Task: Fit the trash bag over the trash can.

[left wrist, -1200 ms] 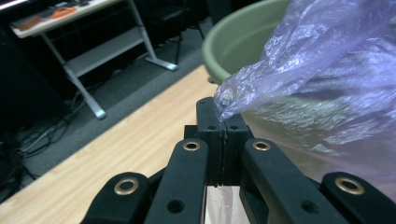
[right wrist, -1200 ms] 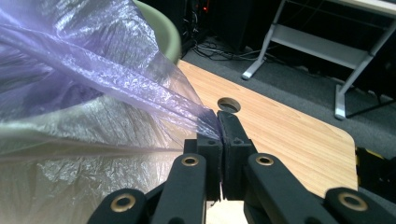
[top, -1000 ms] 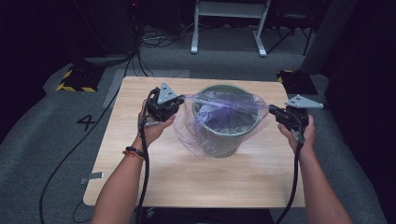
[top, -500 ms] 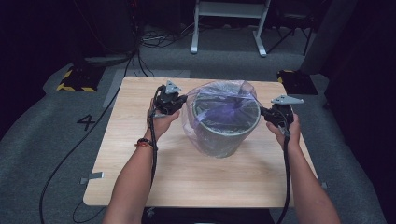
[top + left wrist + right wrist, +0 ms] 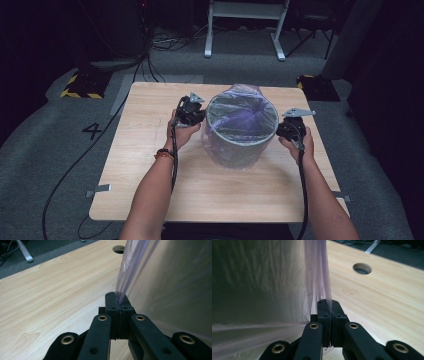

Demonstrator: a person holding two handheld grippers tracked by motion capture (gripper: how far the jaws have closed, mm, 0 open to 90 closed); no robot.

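bag pulled down over the bin

since half a second ago both grippers have dropped lower beside the bin (image 5: pixel 241 131), and the bag (image 5: pixel 235 150) that was bunched near the rim now hangs down the outer wall as far as the base. a second ago the film was spread wide and loose to either side; now it lies close against the bin.

bin stands upright at the middle of the bench (image 5: pixel 150 170), its mouth lined with the pale purple film. the left gripper (image 5: pixel 192 115) sits just left of the bin, close under the rim, and the right gripper (image 5: pixel 290 129) just right of it, at about the same height.

in the left gripper view the jaws are pressed together on a fold of the bag (image 5: pixel 130 270), which rises taut from the left gripper (image 5: pixel 117 303) along the bin wall. in the right gripper view the right gripper (image 5: pixel 329 307) is likewise clamped on a gathered strand of bag (image 5: pixel 318 272), stretched straight up beside the bin (image 5: pixel 257 280). a round hole (image 5: pixel 362 268) in the bench lies beyond the bin.
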